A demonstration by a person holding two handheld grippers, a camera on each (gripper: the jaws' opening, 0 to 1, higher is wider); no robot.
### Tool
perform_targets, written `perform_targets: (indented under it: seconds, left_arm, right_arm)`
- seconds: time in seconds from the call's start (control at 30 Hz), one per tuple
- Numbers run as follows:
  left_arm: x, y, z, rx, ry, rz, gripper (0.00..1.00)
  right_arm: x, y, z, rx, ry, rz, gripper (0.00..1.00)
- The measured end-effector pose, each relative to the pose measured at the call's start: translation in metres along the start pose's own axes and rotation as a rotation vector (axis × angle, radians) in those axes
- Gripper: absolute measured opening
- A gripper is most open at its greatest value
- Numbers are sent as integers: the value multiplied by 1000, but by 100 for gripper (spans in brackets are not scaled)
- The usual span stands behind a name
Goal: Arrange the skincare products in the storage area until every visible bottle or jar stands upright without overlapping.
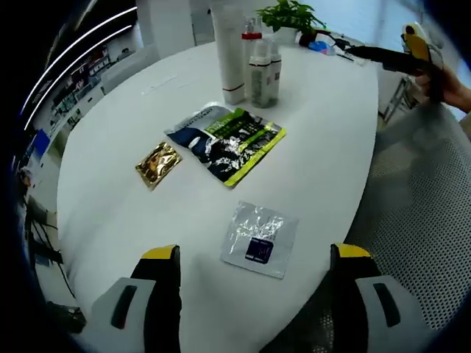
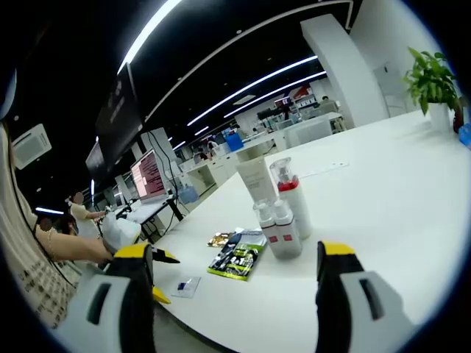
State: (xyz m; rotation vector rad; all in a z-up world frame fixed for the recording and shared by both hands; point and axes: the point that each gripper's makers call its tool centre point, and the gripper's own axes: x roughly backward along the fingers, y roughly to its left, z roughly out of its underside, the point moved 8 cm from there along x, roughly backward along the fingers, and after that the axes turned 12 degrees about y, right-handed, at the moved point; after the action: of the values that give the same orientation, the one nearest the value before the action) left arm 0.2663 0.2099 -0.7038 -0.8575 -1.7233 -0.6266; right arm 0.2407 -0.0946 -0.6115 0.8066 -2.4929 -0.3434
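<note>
**Inspector:** Left gripper (image 1: 250, 276): jaws spread wide, nothing between them, poised over the near edge of the white table (image 1: 331, 162). Right gripper (image 2: 234, 283): likewise wide open and empty, looking toward the bottles from low, near table level.

**Clerk:** And the skincare products?

**Inspector:** Clustered toward the far edge in the left gripper view, all upright. One tall white tube (image 1: 229, 51), a red-collared pump bottle (image 2: 288, 197), and two small pump bottles (image 2: 278, 229) standing touching or nearly so. None lying down that I can see.

**Clerk:** Other items?

**Inspector:** Flat packets nearer the middle: a dark and green pouch (image 1: 227, 140), a small gold sachet (image 1: 157, 163), a clear sachet (image 1: 260, 239) by the near edge. A potted plant (image 1: 291, 16) at the far edge.

**Clerk:** Handling?

**Inspector:** In my judgement the bottles are light, rigid plastic, smooth and top-heavy at the pumps. Take hold across the body below the shoulder, not at the pump head. The small pair stand close; separating them risks tipping the neighbour.
</note>
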Motion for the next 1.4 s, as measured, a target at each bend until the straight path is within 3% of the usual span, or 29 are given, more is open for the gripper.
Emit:
perform_targets:
  seconds: [0.07,0.13,0.17,0.2,0.3,0.47,0.63,0.7,1.03,1.23,1.4]
  left_arm:
    - [-4,0,0,-21,21,20,76]
    - [-8,-1,-2,-35,29,47,65]
    - [-9,0,-2,-37,30,47,60]
    - [-8,5,-5,-57,6,2,56]
    - [-7,7,-8,-44,22,33,55]
    - [-7,4,-10,-102,56,35,53]
    - [-8,-1,-13,-182,48,55,44]
    - [-8,1,-15,-191,50,57,36]
    - [-9,16,-21,-230,97,61,37]
    - [-7,35,-30,-315,119,75,37]
    - [-11,61,-43,-376,130,44,37]
  right_arm:
    - [0,0,0,-1,-1,0,93]
    - [0,-1,0,-3,-3,1,92]
    - [0,-1,0,-3,-3,1,92]
    - [0,-1,0,-3,-4,1,92]
    - [1,0,-1,-4,-9,4,92]
    - [2,-1,-1,-8,-16,9,92]
    - [2,-2,-1,-10,-20,13,92]
    - [2,-1,-1,-11,-20,14,92]
    - [4,-3,-2,-23,-34,24,92]
    - [4,-5,-2,-28,-34,28,92]
    - [4,-6,-2,-35,-40,36,92]
